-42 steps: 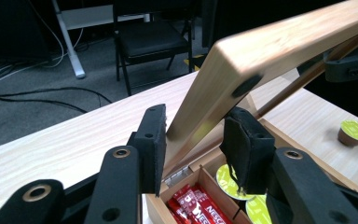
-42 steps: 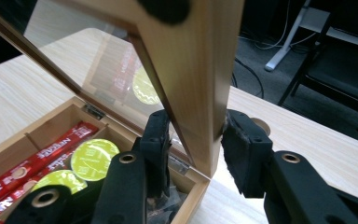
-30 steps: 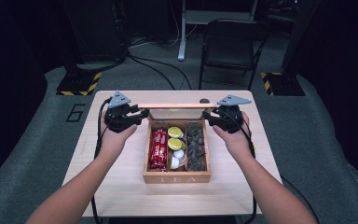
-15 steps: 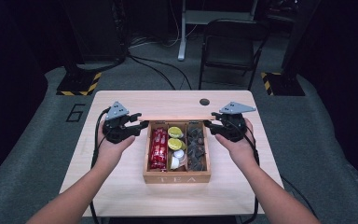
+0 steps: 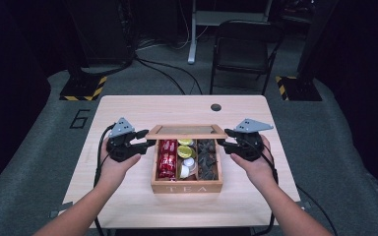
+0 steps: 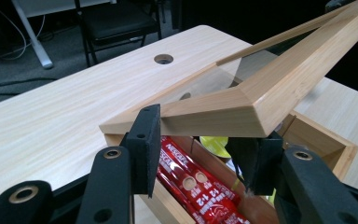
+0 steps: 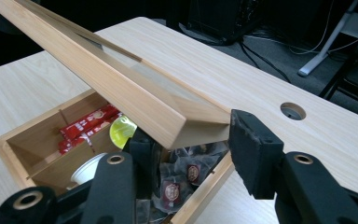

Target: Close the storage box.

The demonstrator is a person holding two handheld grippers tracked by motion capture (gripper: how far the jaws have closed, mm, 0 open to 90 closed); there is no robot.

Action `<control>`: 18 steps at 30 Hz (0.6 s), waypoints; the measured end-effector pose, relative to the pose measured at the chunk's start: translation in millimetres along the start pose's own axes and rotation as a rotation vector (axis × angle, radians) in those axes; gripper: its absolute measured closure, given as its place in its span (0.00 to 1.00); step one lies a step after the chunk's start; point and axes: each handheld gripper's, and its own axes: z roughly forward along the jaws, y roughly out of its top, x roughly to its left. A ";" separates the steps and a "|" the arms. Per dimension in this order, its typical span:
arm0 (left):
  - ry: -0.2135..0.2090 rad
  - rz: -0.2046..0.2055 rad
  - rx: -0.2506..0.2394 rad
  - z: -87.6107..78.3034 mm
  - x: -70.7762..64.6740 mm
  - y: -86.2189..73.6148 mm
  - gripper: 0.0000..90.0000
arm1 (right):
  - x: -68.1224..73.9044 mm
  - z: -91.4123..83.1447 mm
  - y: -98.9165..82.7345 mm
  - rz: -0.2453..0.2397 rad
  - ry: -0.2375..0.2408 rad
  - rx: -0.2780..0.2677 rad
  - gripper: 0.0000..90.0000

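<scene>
A wooden tea box (image 5: 187, 186) stands mid-table with red sachets (image 5: 167, 158), yellow pods and dark tea bags in its compartments. Its glass-paned lid (image 5: 186, 131) hangs tilted, half lowered over the box. My left gripper (image 5: 145, 145) is at the lid's left end and my right gripper (image 5: 225, 143) at its right end. In the left gripper view the lid's corner (image 6: 242, 105) lies across my jaws, which have just been opening. In the right gripper view the other corner (image 7: 186, 123) rests between loosened pads (image 7: 254, 154), whose jaws have opened too. I see no pad pressing.
The table (image 5: 128, 110) has a round cable hole (image 5: 215, 107) behind the box. A black chair (image 5: 241, 54) and stand bases sit on the floor beyond the far edge. Bare tabletop lies on both sides of the box.
The lid has swung from upright toward me and now tilts over the box. Both hands moved nearer and slightly down with it.
</scene>
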 end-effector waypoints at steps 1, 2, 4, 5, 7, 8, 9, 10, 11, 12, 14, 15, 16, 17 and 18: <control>-0.001 -0.006 0.008 -0.8 -1.5 -1.7 0.61 | 1.4 -0.6 -0.8 0.006 -0.002 0.006 0.60; -0.002 -0.006 0.008 -1.1 -2.2 -3.1 0.61 | 1.8 -1.0 -2.1 -0.010 0.003 -0.001 0.60; 0.000 -0.007 0.001 -1.4 -3.8 -6.8 0.61 | 4.0 -1.7 -4.6 -0.009 -0.002 0.003 0.60; -0.005 -0.009 0.006 -2.2 -4.3 -8.6 0.60 | 5.4 -2.5 -6.3 -0.002 0.000 0.007 0.60; -0.012 -0.017 0.006 -2.5 -6.0 -13.2 0.60 | 6.3 -2.5 -9.9 -0.024 -0.001 0.005 0.60; -0.010 -0.016 0.008 -2.7 -7.3 -15.3 0.60 | 7.8 -2.7 -12.1 -0.022 -0.003 0.008 0.59; -0.006 -0.010 0.010 -2.9 -8.4 -17.3 0.60 | 9.3 -3.4 -14.5 -0.024 -0.005 0.014 0.59; -0.005 -0.004 0.011 -3.1 -9.3 -18.9 0.60 | 10.5 -3.4 -16.7 -0.030 -0.005 0.013 0.59; -0.005 0.002 0.015 -3.8 -10.6 -21.6 0.60 | 11.5 -3.5 -18.4 -0.029 -0.009 0.017 0.59; -0.009 -0.002 0.018 -4.2 -11.7 -23.4 0.60 | 13.1 -3.7 -21.2 -0.029 -0.010 0.018 0.59; -0.011 0.000 0.014 -5.3 -13.6 -28.6 0.60 | 14.8 -3.3 -25.7 -0.032 -0.011 0.017 0.58; -0.011 -0.005 0.012 -5.1 -14.6 -31.2 0.60 | 15.2 -3.1 -27.9 -0.033 -0.006 0.015 0.58; -0.011 -0.005 0.012 -5.0 -15.2 -33.3 0.60 | 15.9 -2.9 -30.1 -0.027 -0.005 0.017 0.57; -0.014 -0.013 0.011 -4.8 -16.1 -35.6 0.60 | 16.4 -2.5 -32.4 -0.020 -0.004 0.014 0.57; -0.017 -0.015 0.012 -4.8 -16.4 -37.9 0.60 | 16.5 -2.3 -34.8 -0.017 0.002 0.013 0.56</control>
